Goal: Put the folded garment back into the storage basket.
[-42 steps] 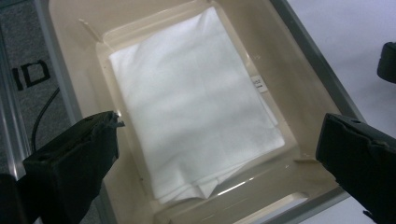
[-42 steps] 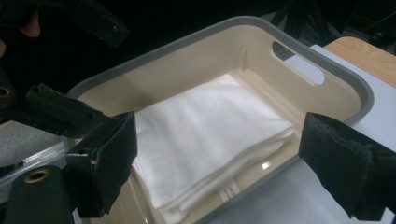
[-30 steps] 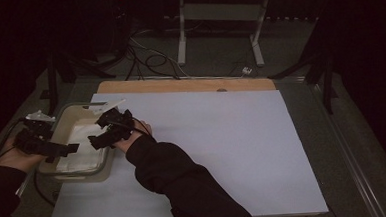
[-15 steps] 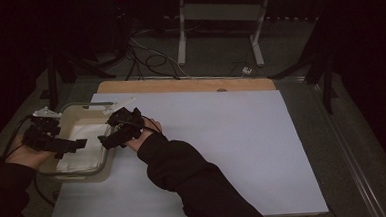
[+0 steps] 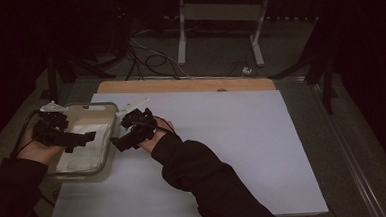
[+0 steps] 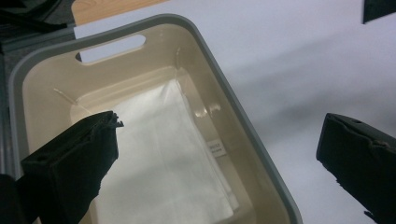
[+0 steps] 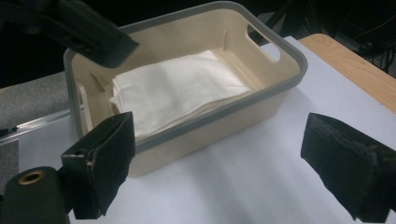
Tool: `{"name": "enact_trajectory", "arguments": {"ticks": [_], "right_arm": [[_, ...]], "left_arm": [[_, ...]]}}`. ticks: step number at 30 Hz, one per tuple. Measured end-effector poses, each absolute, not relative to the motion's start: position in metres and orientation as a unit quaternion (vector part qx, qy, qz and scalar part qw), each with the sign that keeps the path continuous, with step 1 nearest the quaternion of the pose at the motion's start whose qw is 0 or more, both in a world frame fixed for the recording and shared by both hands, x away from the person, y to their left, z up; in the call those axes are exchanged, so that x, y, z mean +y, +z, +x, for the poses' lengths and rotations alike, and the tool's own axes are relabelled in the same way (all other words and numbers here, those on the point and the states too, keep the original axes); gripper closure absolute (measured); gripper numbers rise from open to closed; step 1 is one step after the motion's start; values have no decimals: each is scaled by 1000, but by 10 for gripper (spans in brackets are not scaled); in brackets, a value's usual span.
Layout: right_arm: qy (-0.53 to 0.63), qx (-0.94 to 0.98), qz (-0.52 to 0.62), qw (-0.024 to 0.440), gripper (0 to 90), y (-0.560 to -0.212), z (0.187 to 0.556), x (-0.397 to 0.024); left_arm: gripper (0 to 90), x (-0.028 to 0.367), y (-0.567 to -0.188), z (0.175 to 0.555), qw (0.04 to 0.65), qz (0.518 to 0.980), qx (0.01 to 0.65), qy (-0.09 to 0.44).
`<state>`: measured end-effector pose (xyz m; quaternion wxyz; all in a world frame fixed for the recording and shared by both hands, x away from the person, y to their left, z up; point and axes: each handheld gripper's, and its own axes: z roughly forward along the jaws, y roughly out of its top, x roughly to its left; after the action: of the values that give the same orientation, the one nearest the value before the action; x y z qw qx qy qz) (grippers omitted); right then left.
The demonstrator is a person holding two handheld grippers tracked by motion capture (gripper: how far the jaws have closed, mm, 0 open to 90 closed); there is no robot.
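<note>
A beige bin with a grey rim stands at the table's left edge, and a folded white cloth lies flat inside it. My left gripper hovers over the bin, open. In the left gripper view its jaws stand wide apart above the cloth and the bin's right wall. My right gripper sits just right of the bin and points at it, open. The right gripper view shows its jaws empty, low over the table, facing the bin's side and the cloth.
A white sheet covers the table, with a wooden strip along the far edge. Beyond the table a metal stand and cables rest on the dark floor. The left gripper's jaw shows above the bin.
My right gripper has drawn back to the right, off the bin's rim onto the table beside it. The left gripper has shifted slightly forward over the bin.
</note>
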<state>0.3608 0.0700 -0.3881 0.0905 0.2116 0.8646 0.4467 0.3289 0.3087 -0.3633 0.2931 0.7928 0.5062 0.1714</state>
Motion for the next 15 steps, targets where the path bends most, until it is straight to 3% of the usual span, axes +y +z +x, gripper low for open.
{"name": "enact_trajectory", "arguments": {"ticks": [15], "right_arm": [[440, 868, 211, 96, 101, -395, 353, 35]], "left_arm": [[0, 285, -366, 332, 294, 800, 492, 178]]}}
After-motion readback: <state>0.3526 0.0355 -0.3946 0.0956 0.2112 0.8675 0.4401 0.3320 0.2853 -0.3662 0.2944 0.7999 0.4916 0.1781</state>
